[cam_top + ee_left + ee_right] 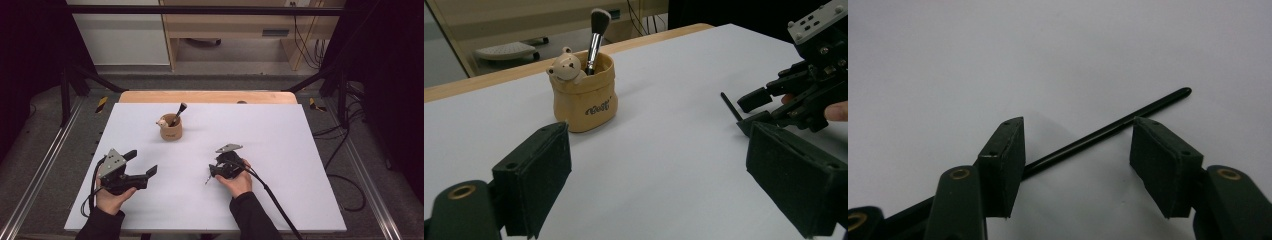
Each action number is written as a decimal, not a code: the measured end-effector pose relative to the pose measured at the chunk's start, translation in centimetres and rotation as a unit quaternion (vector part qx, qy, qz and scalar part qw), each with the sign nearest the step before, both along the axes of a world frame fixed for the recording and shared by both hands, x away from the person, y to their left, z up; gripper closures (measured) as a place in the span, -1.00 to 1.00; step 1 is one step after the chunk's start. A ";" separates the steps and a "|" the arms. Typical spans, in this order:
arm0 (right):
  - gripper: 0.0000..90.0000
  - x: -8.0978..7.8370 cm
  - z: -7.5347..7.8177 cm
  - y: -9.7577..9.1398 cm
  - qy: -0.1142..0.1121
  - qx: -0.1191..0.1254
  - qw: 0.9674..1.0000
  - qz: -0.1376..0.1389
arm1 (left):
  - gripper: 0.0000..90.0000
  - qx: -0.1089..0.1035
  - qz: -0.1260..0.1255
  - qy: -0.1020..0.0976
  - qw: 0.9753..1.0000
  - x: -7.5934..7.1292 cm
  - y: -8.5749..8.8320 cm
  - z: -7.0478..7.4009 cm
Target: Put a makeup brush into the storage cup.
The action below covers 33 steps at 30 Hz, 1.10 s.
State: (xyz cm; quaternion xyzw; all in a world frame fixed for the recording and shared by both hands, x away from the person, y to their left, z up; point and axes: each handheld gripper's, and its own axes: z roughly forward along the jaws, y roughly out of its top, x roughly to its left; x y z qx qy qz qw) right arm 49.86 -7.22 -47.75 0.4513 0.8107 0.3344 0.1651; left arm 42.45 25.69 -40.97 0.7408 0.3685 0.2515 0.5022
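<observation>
The right gripper straddles a thin black brush handle lying on the white table at five o'clock from the bear-faced brush pot — jaws not yet clamped. The left gripper rests at seven o'clock, unclenched and empty — apparently waiting.

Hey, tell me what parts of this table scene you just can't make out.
- Thin black stick, right gripper view: its near end is hidden behind the right gripper.
- Brush, left gripper view: its handle end is hidden inside the bear pot.
- Pot lettering: too small to read.
</observation>
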 end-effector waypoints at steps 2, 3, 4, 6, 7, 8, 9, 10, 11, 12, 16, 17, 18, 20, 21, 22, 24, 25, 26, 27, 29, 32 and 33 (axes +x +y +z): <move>-0.06 0.0 0.0 0.0 -0.004 -0.006 1.000 0.000 | -0.77 0.000 0.000 0.001 1.000 0.0 0.0 0.0; -0.06 0.0 0.0 0.0 -0.004 -0.006 1.000 0.000 | -0.77 0.000 0.000 0.001 1.000 0.0 0.0 0.0; -0.03 0.0 -0.1 0.0 -0.006 -0.008 1.000 0.000 | -0.77 0.000 0.000 0.001 1.000 0.0 -0.1 0.0; 0.00 0.0 0.0 0.0 -0.008 -0.012 1.000 -0.002 | -0.77 0.000 0.000 0.001 1.000 0.0 -0.1 0.0; 0.00 0.0 -0.1 0.0 -0.008 -0.012 1.000 -0.002 | -0.77 0.000 -0.001 0.001 1.000 0.0 -0.1 0.0; 0.01 -0.1 -0.1 0.0 -0.010 -0.013 1.000 -0.001 | -0.77 0.000 0.000 0.001 1.000 0.0 -0.1 0.0; 0.03 -0.1 -0.1 0.0 -0.012 -0.014 1.000 0.001 | -0.77 0.001 0.000 0.002 1.000 0.0 -0.1 0.0; 0.03 -0.1 -0.1 0.0 -0.012 -0.014 1.000 0.001 | -0.77 0.001 0.000 0.002 1.000 0.0 -0.1 0.0; 0.06 -0.1 0.0 0.0 -0.010 -0.013 1.000 0.001 | -0.77 0.001 0.000 0.002 1.000 0.0 -0.1 0.0; 0.12 -0.2 0.0 0.1 -0.009 -0.012 1.000 0.003 | -0.77 0.001 0.000 0.001 1.000 0.0 -0.1 0.0; 0.21 -0.2 0.0 0.1 -0.009 -0.014 1.000 0.008 | -0.77 0.001 0.000 0.002 1.000 0.0 -0.1 0.0; 0.24 -0.2 0.1 0.0 -0.010 -0.014 1.000 0.011 | -0.77 0.001 -0.001 0.002 1.000 0.0 -0.1 0.0; 0.29 -0.3 0.1 0.1 -0.007 -0.013 1.000 0.011 | -0.77 0.001 -0.001 0.002 1.000 0.0 -0.1 0.0; 0.31 -0.3 0.1 0.1 -0.007 -0.014 1.000 0.011 | -0.77 0.002 -0.001 0.002 1.000 0.0 -0.1 0.0; 0.33 -0.3 0.1 0.1 -0.008 -0.015 1.000 0.013 | -0.77 0.002 -0.001 0.001 1.000 0.0 -0.1 0.0; 0.36 -0.3 0.1 0.1 -0.007 -0.014 1.000 0.014 | -0.77 0.002 -0.001 0.001 1.000 0.0 -0.1 0.0; 0.40 -0.3 0.2 0.0 -0.007 -0.015 1.000 0.015 | -0.77 0.002 -0.001 0.001 1.000 0.0 -0.1 0.0; 0.42 -0.4 0.2 0.0 -0.006 -0.016 1.000 0.017 | -0.77 0.002 -0.001 0.001 1.000 0.0 -0.1 0.0; 0.44 -0.4 0.2 0.0 -0.006 -0.016 1.000 0.018 | -0.77 0.002 -0.001 0.001 1.000 0.0 -0.1 0.0; 0.47 -0.4 0.2 0.0 -0.008 -0.018 1.000 0.021 | -0.77 0.002 -0.001 0.001 1.000 0.0 -0.1 0.0; 0.50 -0.4 0.2 0.0 -0.007 -0.018 1.000 0.022 | -0.77 0.003 -0.001 0.001 1.000 0.0 -0.2 0.0; 0.57 -0.5 0.3 -0.1 -0.009 -0.021 0.999 0.028 | -0.77 0.004 -0.002 0.000 1.000 0.0 -0.2 0.0; 0.60 -0.5 0.4 -0.1 -0.006 -0.021 0.999 0.027 | -0.77 0.004 -0.002 0.001 1.000 0.0 -0.2 0.0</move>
